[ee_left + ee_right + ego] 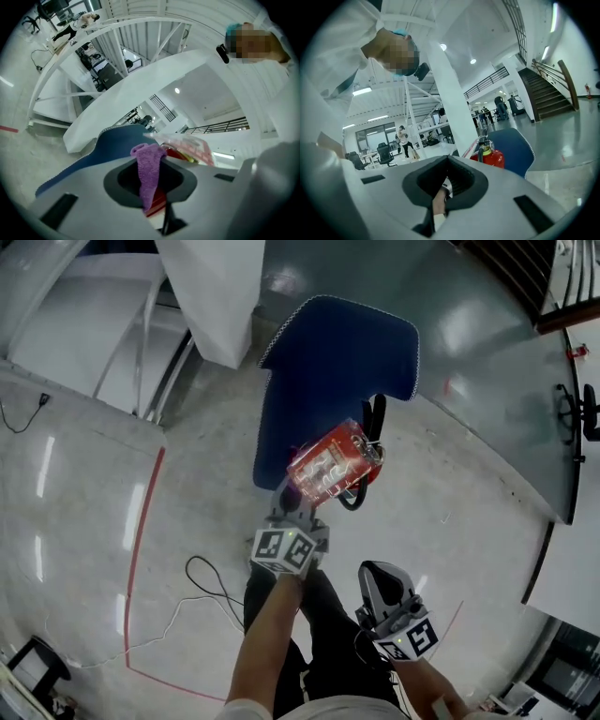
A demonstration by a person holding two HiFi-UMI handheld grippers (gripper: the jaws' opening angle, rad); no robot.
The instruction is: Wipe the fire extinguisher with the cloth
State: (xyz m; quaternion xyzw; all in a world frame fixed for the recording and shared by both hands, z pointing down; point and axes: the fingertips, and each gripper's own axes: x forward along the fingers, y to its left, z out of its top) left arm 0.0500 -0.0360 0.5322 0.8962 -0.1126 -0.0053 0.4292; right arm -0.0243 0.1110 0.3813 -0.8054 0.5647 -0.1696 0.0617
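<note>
The red fire extinguisher with a white label and black hose sits against a blue padded chair. My left gripper is at its near end, shut on a purple cloth that sticks up between the jaws. The left gripper view shows the extinguisher's red body and label right behind the cloth. My right gripper hangs lower right, apart from the extinguisher, jaws together with nothing in them. The right gripper view shows the extinguisher and the chair ahead.
A white pillar stands behind the chair. A thin cable and a red tape line run over the pale floor at left. An office chair stands far right. Stairs rise in the right gripper view.
</note>
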